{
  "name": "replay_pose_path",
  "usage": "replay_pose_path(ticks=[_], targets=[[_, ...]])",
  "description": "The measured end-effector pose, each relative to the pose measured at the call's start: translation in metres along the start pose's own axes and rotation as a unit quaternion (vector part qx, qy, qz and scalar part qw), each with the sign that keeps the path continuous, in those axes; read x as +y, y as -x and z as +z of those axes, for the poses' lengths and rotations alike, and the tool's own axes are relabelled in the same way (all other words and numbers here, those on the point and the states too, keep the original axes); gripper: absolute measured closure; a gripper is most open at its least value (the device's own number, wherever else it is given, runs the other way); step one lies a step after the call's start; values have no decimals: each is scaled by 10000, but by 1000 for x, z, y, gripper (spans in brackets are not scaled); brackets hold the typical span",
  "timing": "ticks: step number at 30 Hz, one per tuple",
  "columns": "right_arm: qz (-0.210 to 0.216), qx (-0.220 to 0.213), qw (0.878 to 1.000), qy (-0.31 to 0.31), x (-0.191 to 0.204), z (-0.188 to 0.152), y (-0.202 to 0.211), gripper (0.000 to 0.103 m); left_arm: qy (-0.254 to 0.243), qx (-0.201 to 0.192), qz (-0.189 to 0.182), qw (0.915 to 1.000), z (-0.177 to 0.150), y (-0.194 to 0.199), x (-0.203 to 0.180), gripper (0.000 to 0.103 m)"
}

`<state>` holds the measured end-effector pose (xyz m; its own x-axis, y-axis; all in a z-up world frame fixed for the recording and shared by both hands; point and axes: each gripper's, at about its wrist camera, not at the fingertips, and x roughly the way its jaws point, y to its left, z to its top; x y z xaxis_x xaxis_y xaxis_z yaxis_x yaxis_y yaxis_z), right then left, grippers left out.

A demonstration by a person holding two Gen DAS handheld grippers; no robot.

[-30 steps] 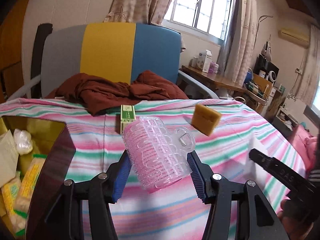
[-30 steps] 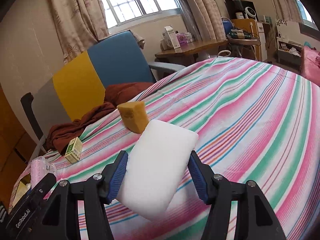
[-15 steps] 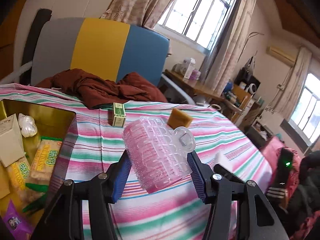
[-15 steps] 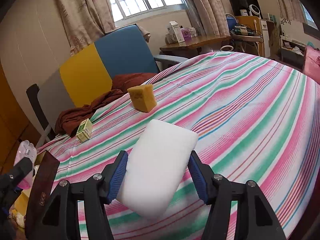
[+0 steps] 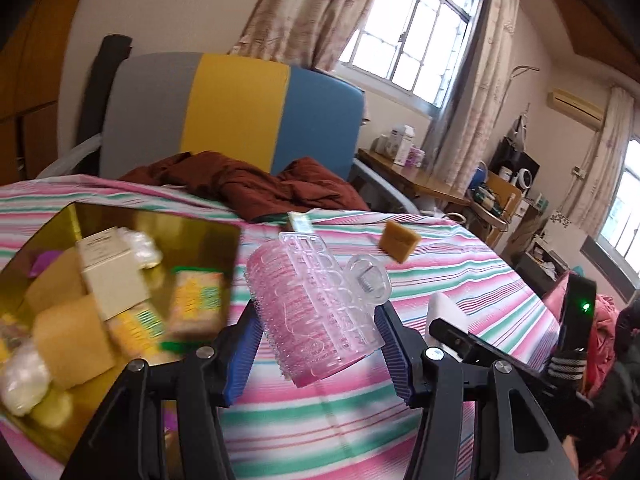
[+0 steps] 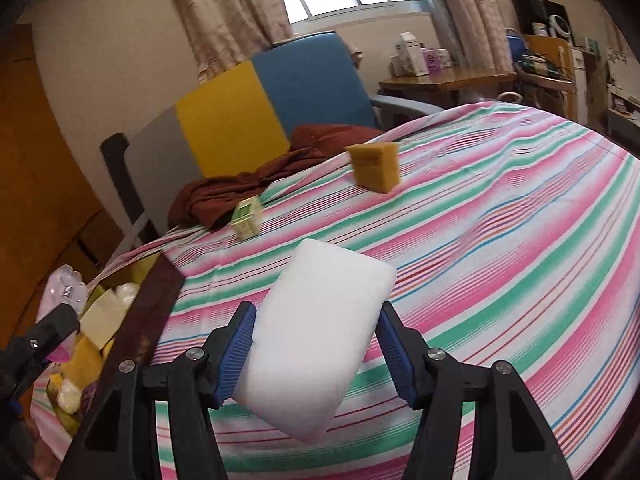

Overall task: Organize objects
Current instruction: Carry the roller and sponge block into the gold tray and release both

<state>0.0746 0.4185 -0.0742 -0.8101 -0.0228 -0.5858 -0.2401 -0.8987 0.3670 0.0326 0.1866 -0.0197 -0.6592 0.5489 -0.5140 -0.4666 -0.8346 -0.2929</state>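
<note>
Two items ride in mid-air above a striped counter [image 6: 500, 216] as a sorting job nears its end. The left claw [image 5: 316, 320] is closed around a pink hair roller [image 5: 316, 312], its blue pads pressing the bristled sides, and hangs over the counter's left part, just beside the open gold-lined box [image 5: 132, 220] that sits at the left edge. The right claw [image 6: 316, 344] is clamped on a white sponge block [image 6: 320, 336], held tilted and clear of the cloth near the counter's near edge, with the box's dark wall [image 6: 140, 320] just to its left.

Judging by the box, most of the work looks done: it already holds a pale carton [image 5: 112, 272], yellow-and-green packets [image 5: 196, 300], tan blocks and white bundles. Left on the counter are a tan sponge [image 6: 376, 166] toward the far edge and a small green-and-cream carton [image 6: 248, 220] by the far-left edge, touching a brown garment [image 6: 240, 188] that spills over from the chair [image 6: 256, 108] behind. Both held pieces have yet to go in.

Both claws point forward and roughly level, the left one nearer the box.
</note>
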Motion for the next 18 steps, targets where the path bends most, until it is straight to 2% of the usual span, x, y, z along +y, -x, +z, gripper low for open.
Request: replay_pose_path(ticks=[6,13,18], targets=[[708,133,9969,310,58,-10,4,41,10,-113,372,9992,-11,30,41,45],[1545,337,9837,853,136,-19,7,41,165,-92,842,9963,-23,53,91,45],[1844,550,9736,1229,181,-26,-8,40,192,75,1041,9943,-33,56,115,45]])
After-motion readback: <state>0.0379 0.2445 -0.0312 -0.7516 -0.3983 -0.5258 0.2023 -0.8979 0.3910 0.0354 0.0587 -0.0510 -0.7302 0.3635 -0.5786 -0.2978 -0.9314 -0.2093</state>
